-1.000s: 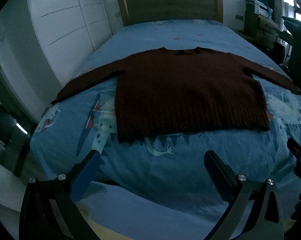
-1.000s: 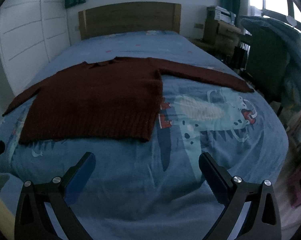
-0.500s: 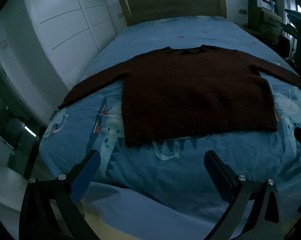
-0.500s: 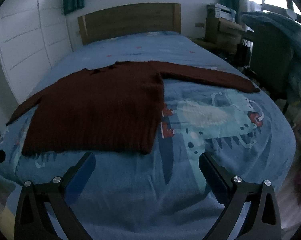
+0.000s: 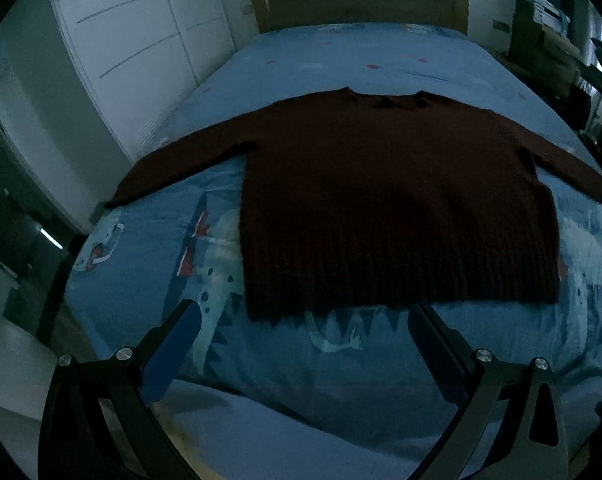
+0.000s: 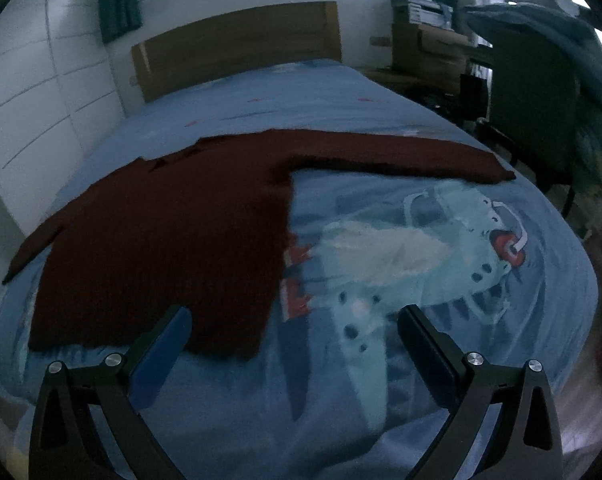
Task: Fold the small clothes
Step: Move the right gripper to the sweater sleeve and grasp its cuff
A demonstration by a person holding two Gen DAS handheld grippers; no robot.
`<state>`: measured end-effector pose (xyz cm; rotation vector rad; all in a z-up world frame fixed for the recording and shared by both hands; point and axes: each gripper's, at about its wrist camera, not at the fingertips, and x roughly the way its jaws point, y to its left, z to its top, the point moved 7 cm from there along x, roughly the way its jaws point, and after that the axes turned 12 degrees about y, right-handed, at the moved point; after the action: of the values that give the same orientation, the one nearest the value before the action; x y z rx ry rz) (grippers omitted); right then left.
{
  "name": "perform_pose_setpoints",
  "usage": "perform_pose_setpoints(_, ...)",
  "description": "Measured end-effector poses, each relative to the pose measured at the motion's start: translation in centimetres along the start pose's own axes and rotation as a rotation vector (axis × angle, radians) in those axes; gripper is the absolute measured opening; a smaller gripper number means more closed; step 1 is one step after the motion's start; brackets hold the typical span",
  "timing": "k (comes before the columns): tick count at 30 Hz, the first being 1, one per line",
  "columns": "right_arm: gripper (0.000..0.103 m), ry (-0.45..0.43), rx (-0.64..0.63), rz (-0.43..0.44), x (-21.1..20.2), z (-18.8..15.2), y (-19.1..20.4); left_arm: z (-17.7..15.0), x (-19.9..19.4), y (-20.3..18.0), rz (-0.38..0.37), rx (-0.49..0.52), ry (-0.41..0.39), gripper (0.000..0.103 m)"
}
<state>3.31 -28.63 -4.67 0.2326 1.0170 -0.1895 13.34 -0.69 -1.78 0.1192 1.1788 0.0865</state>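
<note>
A dark maroon knit sweater (image 5: 397, 204) lies flat on the blue bed, sleeves spread out to both sides, hem toward me. It also shows in the right wrist view (image 6: 173, 232), with its right sleeve (image 6: 401, 156) stretched toward the bed's right edge. My left gripper (image 5: 303, 320) is open and empty, just short of the hem's left part. My right gripper (image 6: 293, 324) is open and empty, with its left finger over the hem's right corner.
The bed (image 5: 341, 364) has a blue cover printed with a cartoon dinosaur (image 6: 421, 248). A wooden headboard (image 5: 357, 0) is at the far end. White wardrobe doors (image 5: 113, 60) run along the left. A chair draped with clothes (image 6: 541, 92) stands at the right.
Both grippers have moved forward toward the sweater's hem. The right one has come closest and swung a little right. The sweater has not moved.
</note>
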Motion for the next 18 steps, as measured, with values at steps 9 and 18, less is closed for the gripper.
perform_pose_setpoints(9,0.103,-0.023,0.221,-0.052,3.8,7.1,-10.5,2.6,2.1,0.9,-0.011,-0.059,0.046,0.102)
perform_pose_setpoints(18,0.103,-0.009,0.356,-0.113,8.3,12.3,-19.5,4.2,3.9,1.7,0.020,-0.105,0.071,0.102)
